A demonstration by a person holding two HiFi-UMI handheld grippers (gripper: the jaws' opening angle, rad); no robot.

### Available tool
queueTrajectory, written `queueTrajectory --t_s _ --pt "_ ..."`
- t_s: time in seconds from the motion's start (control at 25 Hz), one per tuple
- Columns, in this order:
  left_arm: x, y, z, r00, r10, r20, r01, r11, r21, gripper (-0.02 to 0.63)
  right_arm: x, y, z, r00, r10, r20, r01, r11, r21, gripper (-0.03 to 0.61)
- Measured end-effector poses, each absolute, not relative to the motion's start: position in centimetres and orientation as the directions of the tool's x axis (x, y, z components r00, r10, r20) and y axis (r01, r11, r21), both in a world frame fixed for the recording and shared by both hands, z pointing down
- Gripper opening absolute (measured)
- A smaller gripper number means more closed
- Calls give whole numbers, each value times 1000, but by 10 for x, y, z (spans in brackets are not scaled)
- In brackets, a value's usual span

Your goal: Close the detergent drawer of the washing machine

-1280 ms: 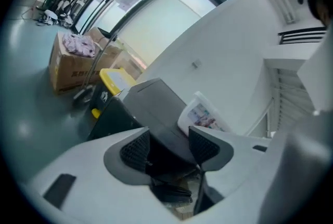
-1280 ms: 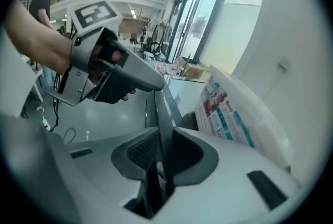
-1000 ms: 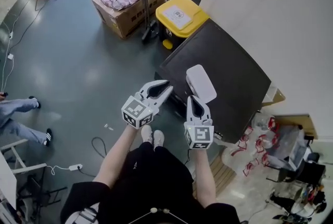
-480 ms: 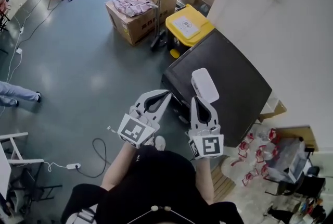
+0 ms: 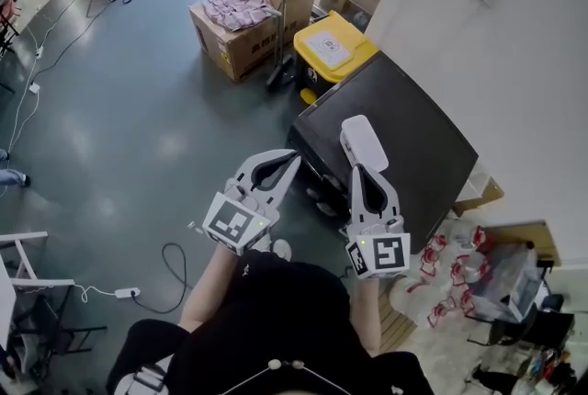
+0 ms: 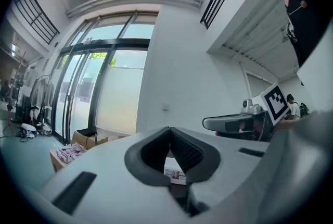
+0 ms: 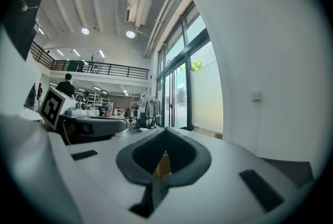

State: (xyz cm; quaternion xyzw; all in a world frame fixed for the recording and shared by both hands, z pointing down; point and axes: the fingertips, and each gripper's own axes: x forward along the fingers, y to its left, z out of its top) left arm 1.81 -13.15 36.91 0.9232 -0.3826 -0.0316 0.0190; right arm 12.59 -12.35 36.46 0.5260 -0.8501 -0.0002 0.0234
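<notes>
- Drawer spot: the dark washing machine (image 5: 423,136) stands on the right by the white wall, lower than both grippers. Its drawer should be on the near front face. The head view looks down from above, so I cannot pick the drawer out.
- A white flat thing (image 5: 363,142) lies on the machine's top, just past the right gripper's tips in the picture. I cannot tell what it is.
- How it may feel: a soap drawer is most likely light, hard plastic that slides on rails. I think it needs no grab, only a straight push on the middle of its front. A push on one corner could make it stick.
- Left gripper (image 5: 292,158): jaws together with nothing in them, held up in the air left of the machine.
- Right gripper (image 5: 360,166): jaws together too, nothing in them, held above the machine.
- Farther off on the floor is a yellow bin (image 5: 333,46) at the machine's far end, then a cardboard box (image 5: 241,30) with clothes on top.
- Only the head view shows the machine, the bin and both grippers at once.
- The left gripper view shows big windows, the box of clothes far away and the right gripper on its right side, but no machine.
- The right gripper view shows a high ceiling with lamps, a railing, and a person in dark clothes (image 7: 66,85) far off on the left.
</notes>
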Motion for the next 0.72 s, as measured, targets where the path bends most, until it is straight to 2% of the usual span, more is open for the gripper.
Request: queueTrajectory --t_s 0.72 --pt "14 -128 363 722 -691 -35 -689 -723 46 6 113 -114 368 -455 -889 47 -890 456 10 2"
